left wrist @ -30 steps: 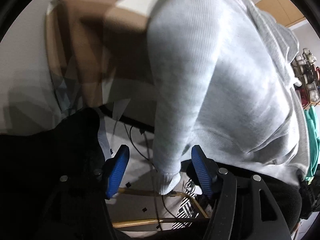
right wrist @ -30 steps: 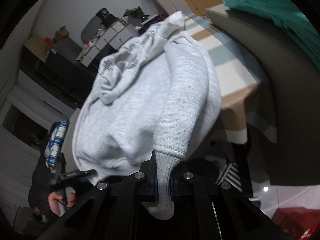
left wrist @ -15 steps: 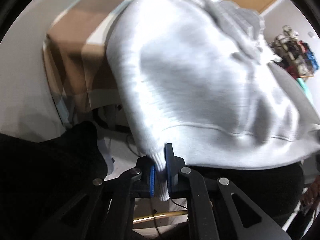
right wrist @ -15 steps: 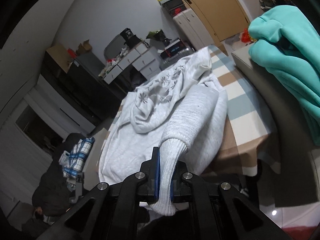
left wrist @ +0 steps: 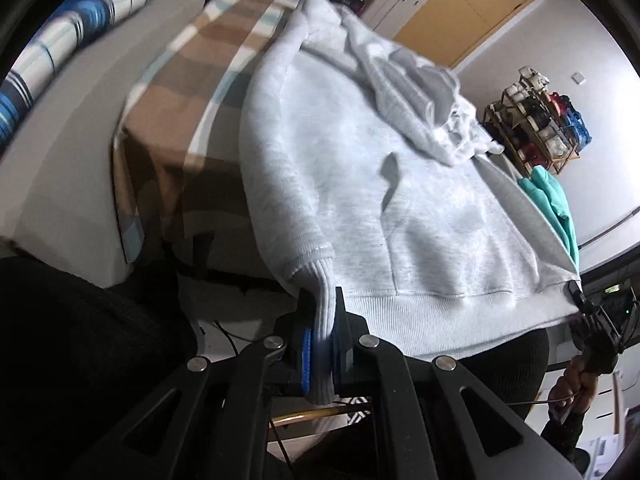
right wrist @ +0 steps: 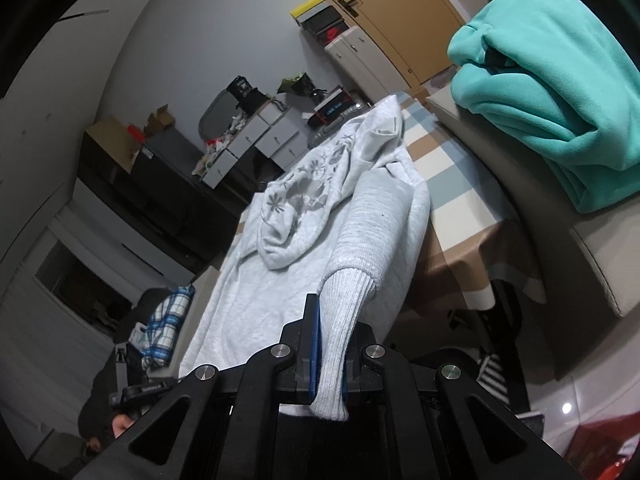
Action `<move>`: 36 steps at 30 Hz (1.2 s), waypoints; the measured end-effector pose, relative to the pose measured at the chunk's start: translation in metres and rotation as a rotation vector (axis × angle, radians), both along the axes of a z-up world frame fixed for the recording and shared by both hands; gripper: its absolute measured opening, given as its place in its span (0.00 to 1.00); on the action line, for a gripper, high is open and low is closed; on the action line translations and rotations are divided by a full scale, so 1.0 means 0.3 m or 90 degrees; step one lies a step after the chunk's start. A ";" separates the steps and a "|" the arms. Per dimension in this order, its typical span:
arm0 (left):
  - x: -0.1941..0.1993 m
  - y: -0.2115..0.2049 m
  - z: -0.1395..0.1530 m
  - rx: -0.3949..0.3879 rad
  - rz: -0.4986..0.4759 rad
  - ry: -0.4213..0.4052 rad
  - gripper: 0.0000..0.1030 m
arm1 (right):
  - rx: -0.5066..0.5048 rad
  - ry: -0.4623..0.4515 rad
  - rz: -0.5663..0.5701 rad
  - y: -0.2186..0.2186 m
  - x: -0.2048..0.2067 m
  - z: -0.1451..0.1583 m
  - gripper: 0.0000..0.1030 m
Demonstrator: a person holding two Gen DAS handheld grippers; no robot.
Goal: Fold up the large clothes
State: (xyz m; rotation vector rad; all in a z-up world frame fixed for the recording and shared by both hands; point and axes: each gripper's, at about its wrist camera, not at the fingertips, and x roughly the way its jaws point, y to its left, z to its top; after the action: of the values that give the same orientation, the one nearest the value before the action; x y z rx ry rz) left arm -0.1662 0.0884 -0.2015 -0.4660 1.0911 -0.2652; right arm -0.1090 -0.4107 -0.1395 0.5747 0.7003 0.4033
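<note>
A light grey hoodie (left wrist: 380, 184) lies spread over a table with a brown, white and blue striped cloth (left wrist: 208, 40), its hem hanging off the near edge. My left gripper (left wrist: 322, 328) is shut on the ribbed cuff (left wrist: 324, 304) of one sleeve, blue pads pressing both sides. In the right wrist view the same hoodie (right wrist: 280, 272) shows its flower-printed hood lining. There my right gripper (right wrist: 330, 344) is shut on the other sleeve's ribbed cuff (right wrist: 344, 312), lifted off the table edge. The right gripper (left wrist: 592, 320) also appears far right in the left wrist view, held by a hand.
A teal garment (right wrist: 560, 80) lies folded on a beige seat at the right. A blue and white checked cloth (left wrist: 72, 32) rests on another beige seat at the left. Drawers and cluttered shelves (right wrist: 256, 132) stand behind the table. Cables cross the floor under it.
My left gripper closed on the sleeve cuff and lifted it. The right gripper, still shut on its cuff, also rose, so both views now show the hoodie from higher up.
</note>
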 end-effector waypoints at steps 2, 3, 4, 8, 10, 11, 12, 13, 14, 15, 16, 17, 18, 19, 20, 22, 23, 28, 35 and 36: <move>-0.007 0.016 0.018 0.010 0.000 0.036 0.02 | 0.000 0.001 0.002 0.001 0.001 0.002 0.07; 0.004 0.015 0.001 0.023 0.005 0.054 0.03 | 0.003 0.001 0.002 0.003 0.004 0.003 0.07; 0.012 0.013 -0.018 0.047 0.016 0.073 0.04 | 0.005 0.001 0.000 0.005 0.005 0.006 0.07; 0.076 0.018 -0.090 0.032 0.049 0.110 0.24 | -0.004 -0.007 0.012 0.027 0.007 0.023 0.07; 0.098 0.044 -0.126 0.040 0.093 0.121 0.60 | -0.009 -0.010 0.018 0.037 0.009 0.028 0.07; 0.107 0.045 -0.131 0.063 0.111 0.120 0.63 | -0.011 -0.010 0.019 0.039 0.010 0.028 0.07; 0.117 0.041 -0.138 0.079 0.115 0.121 0.66 | -0.011 -0.010 0.019 0.040 0.011 0.029 0.07; 0.129 0.036 -0.146 0.086 0.113 0.121 0.66 | -0.007 -0.008 0.022 0.042 0.012 0.029 0.07; 0.142 0.030 -0.160 0.090 0.104 0.122 0.66 | -0.006 -0.008 0.024 0.042 0.013 0.027 0.07; 0.148 0.031 -0.173 0.094 0.102 0.125 0.66 | -0.005 -0.008 0.024 0.042 0.013 0.025 0.07; 0.155 0.034 -0.184 0.087 0.106 0.126 0.66 | -0.003 -0.008 0.025 0.040 0.015 0.022 0.07; 0.158 0.045 -0.198 0.065 0.107 0.132 0.66 | -0.003 -0.007 0.026 0.038 0.015 0.019 0.07; 0.157 0.052 -0.207 0.049 0.104 0.139 0.62 | -0.002 -0.008 0.025 0.035 0.013 0.016 0.07; 0.166 0.039 -0.211 0.039 0.094 0.142 0.47 | -0.002 -0.009 0.025 0.030 0.010 0.015 0.07; 0.162 0.035 -0.211 0.033 0.074 0.140 0.39 | 0.000 -0.009 0.024 0.024 0.012 0.013 0.07; 0.142 0.028 -0.188 0.056 0.056 0.114 0.19 | 0.007 -0.010 0.022 0.010 0.014 0.009 0.07; 0.127 0.032 -0.173 0.068 0.067 0.101 0.16 | 0.009 -0.012 0.022 0.006 0.015 0.007 0.07; 0.047 0.024 -0.096 0.073 0.057 0.035 0.03 | 0.016 -0.017 -0.005 -0.019 0.001 -0.003 0.07; -0.041 0.105 0.000 -0.020 0.038 0.017 0.02 | 0.025 -0.022 -0.026 -0.059 -0.053 -0.027 0.07; -0.023 0.097 0.033 -0.032 0.038 0.016 0.02 | 0.025 -0.023 -0.025 -0.059 -0.052 -0.019 0.07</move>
State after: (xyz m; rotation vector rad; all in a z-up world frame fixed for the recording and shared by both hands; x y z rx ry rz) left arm -0.1729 0.1175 -0.1915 -0.5473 1.0948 -0.2343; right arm -0.1247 -0.4284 -0.1451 0.6157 0.6473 0.3907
